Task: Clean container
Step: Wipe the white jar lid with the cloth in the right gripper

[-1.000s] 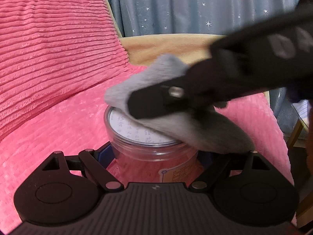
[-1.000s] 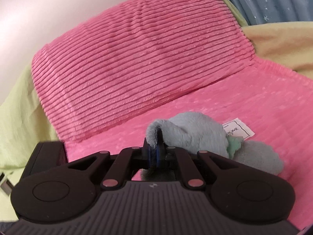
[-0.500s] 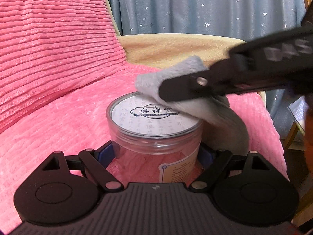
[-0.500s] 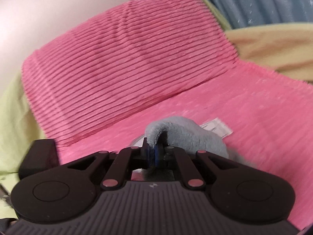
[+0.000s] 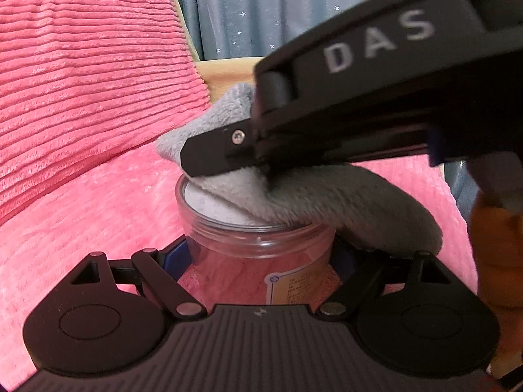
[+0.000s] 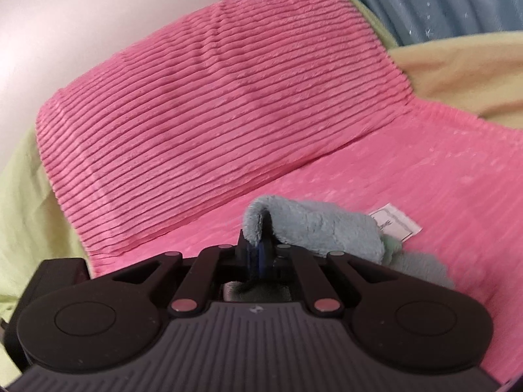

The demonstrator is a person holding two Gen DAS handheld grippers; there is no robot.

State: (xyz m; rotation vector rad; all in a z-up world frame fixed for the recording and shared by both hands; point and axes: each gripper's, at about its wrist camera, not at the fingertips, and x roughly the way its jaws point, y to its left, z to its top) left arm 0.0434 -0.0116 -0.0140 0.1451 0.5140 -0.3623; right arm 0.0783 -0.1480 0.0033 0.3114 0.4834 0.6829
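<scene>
A clear plastic container [image 5: 258, 261] with a white printed lid [image 5: 212, 205] stands upright, and my left gripper [image 5: 261, 254] is shut around its body. A grey plush cloth [image 5: 327, 202] lies across the lid and hangs over its right side. My right gripper [image 5: 209, 156] comes in from the upper right and is shut on that cloth. In the right wrist view the right gripper [image 6: 260, 251] pinches the grey cloth [image 6: 313, 228], whose white tag [image 6: 395, 222] sticks out to the right. The container is hidden below the gripper there.
A pink ribbed cushion [image 5: 81, 75] rises on the left over a pink blanket [image 5: 81, 215]. Blue star-print curtain [image 5: 261, 9] and a beige cover [image 5: 222, 72] lie behind. A green sheet [image 6: 26, 196] shows at the left in the right wrist view.
The right gripper has swept the cloth back left and down over the lid, hiding most of the printed top that showed half a second ago. The left gripper keeps its hold.
</scene>
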